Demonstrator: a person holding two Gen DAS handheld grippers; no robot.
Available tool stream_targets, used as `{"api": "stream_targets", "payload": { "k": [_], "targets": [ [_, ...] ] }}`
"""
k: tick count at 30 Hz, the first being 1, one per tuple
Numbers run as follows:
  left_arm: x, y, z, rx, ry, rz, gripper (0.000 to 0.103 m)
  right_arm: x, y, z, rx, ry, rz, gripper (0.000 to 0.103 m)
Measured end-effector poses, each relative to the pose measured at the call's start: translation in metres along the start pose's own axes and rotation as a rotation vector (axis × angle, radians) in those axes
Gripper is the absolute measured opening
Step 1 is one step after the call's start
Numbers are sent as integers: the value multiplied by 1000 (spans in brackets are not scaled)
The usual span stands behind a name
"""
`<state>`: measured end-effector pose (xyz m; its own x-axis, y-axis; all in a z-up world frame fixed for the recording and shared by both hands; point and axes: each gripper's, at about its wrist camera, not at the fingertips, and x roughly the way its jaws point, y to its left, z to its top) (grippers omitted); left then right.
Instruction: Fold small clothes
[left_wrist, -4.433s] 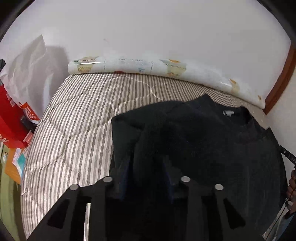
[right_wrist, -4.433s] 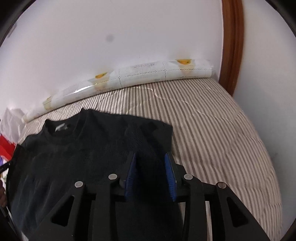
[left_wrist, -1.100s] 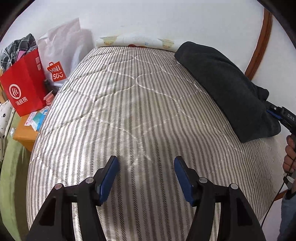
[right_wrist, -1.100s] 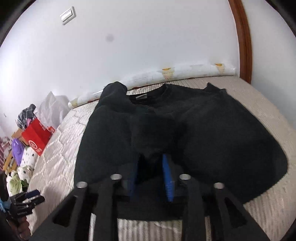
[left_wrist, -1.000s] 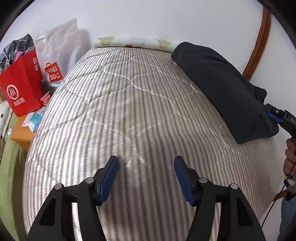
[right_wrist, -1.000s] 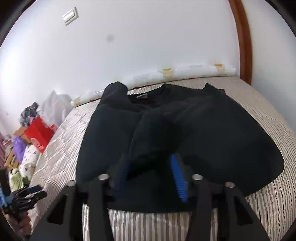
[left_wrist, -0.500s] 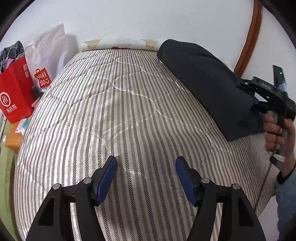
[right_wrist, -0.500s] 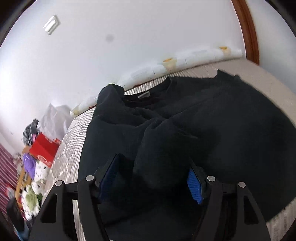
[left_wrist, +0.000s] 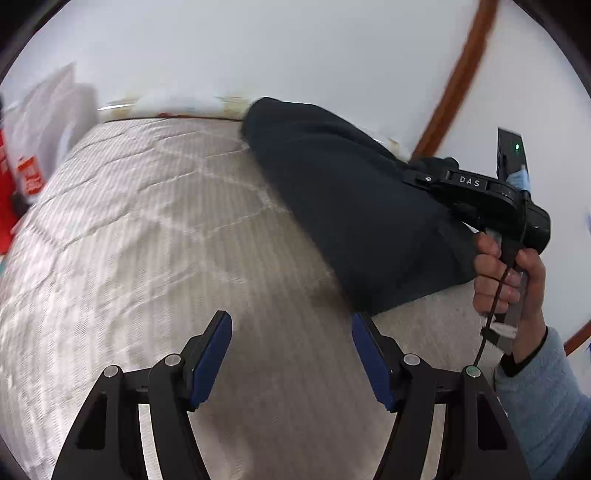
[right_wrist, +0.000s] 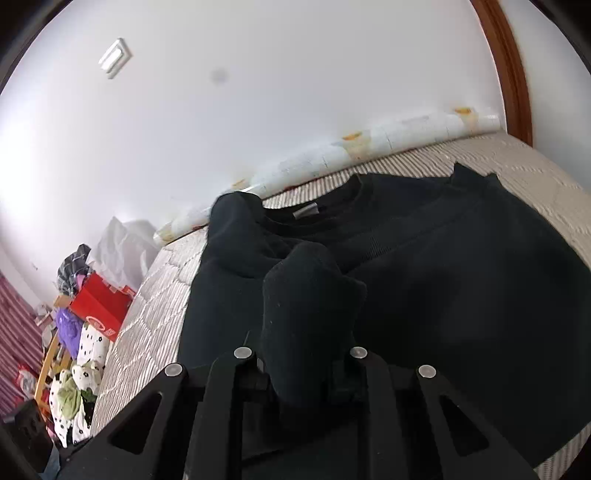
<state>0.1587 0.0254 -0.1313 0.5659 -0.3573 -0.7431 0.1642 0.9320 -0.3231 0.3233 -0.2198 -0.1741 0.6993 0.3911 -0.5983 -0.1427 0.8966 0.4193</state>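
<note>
A black sweater lies spread on the striped bed, collar toward the wall, left sleeve folded in over the body. My right gripper is closing on a raised bunch of its fabric near the lower hem; the cloth hides the pads. In the left wrist view the sweater is a dark mound at the right of the bed, and the right gripper, held by a hand, has its tips buried in it. My left gripper hangs open over bare mattress just left of the sweater's near corner, with nothing between its fingers.
A rolled patterned mat lies along the wall at the head of the bed. A brown door frame stands at the right. Left of the bed are a red box, a white plastic bag and a pile of clothes.
The right gripper's jaws opened wide around the sweater's fabric, then came together on it. The left gripper swung right across the bed toward the sweater's corner and stayed open.
</note>
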Motion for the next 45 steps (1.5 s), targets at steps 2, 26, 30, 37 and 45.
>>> {"api": "stream_targets", "payload": {
  "k": [2,26,30,37,45],
  "targets": [
    [13,-11,5,3,27,-50,67,-7,3,2,-25,1,6,17],
    [94,-122,23,180,94,58,67,-96,-147,-16,113,-209,-168,16],
    [98,-128,28,170,87,77,64,-92,-147,-23,73,-166,-210,25],
    [112,-139,41,172,92,76,41,-101,-160,-33,75,-133,-269,35],
    [113,-141,40,172,85,87,31,-115,-166,-41,55,-104,-324,63]
  ]
}}
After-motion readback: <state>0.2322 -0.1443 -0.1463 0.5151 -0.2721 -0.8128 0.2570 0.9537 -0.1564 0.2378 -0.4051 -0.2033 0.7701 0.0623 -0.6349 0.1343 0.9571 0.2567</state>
